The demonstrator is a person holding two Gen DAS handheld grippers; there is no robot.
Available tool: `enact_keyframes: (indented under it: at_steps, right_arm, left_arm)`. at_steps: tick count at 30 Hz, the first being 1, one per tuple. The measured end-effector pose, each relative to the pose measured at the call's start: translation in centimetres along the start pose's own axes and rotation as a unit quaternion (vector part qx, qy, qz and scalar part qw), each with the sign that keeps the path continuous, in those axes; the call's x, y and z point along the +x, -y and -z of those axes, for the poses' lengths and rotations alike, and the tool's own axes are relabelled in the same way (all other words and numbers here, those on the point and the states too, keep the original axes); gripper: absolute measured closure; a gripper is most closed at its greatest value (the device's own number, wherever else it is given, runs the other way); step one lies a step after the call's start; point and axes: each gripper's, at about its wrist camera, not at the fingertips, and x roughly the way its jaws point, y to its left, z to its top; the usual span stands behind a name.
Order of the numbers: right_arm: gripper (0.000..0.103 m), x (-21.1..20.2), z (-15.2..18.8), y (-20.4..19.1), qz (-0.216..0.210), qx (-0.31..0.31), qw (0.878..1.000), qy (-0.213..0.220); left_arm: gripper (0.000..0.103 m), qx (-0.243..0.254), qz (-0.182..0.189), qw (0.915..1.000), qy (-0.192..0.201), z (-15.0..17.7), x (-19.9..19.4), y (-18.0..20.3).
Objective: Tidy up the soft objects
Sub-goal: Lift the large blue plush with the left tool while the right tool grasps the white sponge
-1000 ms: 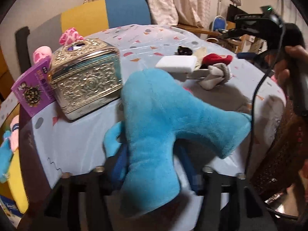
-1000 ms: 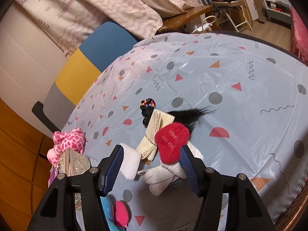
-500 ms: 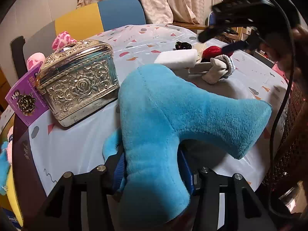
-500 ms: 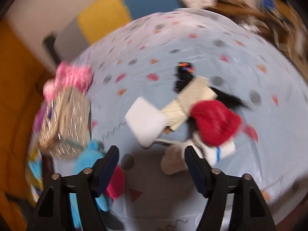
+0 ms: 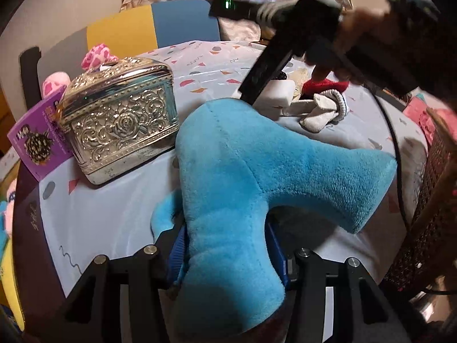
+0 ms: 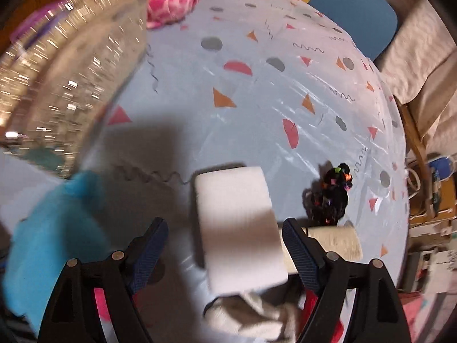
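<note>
On the patterned table (image 6: 257, 91), one blue plush toy (image 5: 257, 177) is the biggest soft thing, and the left gripper (image 5: 228, 254) is clamped on its narrow lower part, blue pads pressed to both sides. One embossed metal box (image 5: 120, 117) stands just beside it. The right gripper (image 6: 225, 245) hangs spread wide, holding nothing, with one white sponge block (image 6: 237, 228) lying between its fingers. One whitish sock (image 6: 257, 314) lies just under them, one small black hair tie (image 6: 334, 194) beyond.
</note>
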Motion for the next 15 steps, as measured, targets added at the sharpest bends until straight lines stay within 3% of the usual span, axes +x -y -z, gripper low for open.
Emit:
enact_keyframes:
  at_steps: [2, 3, 8, 11, 13, 15]
  right_arm:
    - [0.026, 1.0, -0.1, -0.1, 0.004, -0.001, 1.000, -0.005]
    - [0.049, 1.1, 0.0, 0.0, 0.002, 0.001, 1.000, -0.007]
    - [0.049, -1.1, 1.3, -0.1, -0.014, 0.020, 0.999, 0.038]
    - [0.048, -3.5, 2.7, -0.4, -0.059, 0.044, 0.995, 0.064]
    - [0.048, -4.4, 4.0, -0.9, -0.081, 0.062, 0.992, 0.069]
    - [0.048, -4.2, 5.0, -1.8, -0.078, 0.074, 0.993, 0.058]
  left_arm:
    - [0.052, -0.008, 0.006, 0.9999, 0.001, 0.0, 0.0, -0.3]
    - [0.053, -0.007, 0.006, 1.0000, 0.002, 0.0, -0.1, -0.3]
    - [0.060, -0.016, 0.004, 0.9998, 0.007, 0.2, -0.4, -0.7]
    - [0.060, -0.037, 0.010, 0.9993, 0.002, 0.1, -0.9, -1.5]
    - [0.061, -0.042, 0.011, 0.9990, -0.001, 0.3, -1.4, -1.8]
    - [0.061, -0.045, 0.011, 0.9989, -0.003, 0.6, -2.0, -1.8]
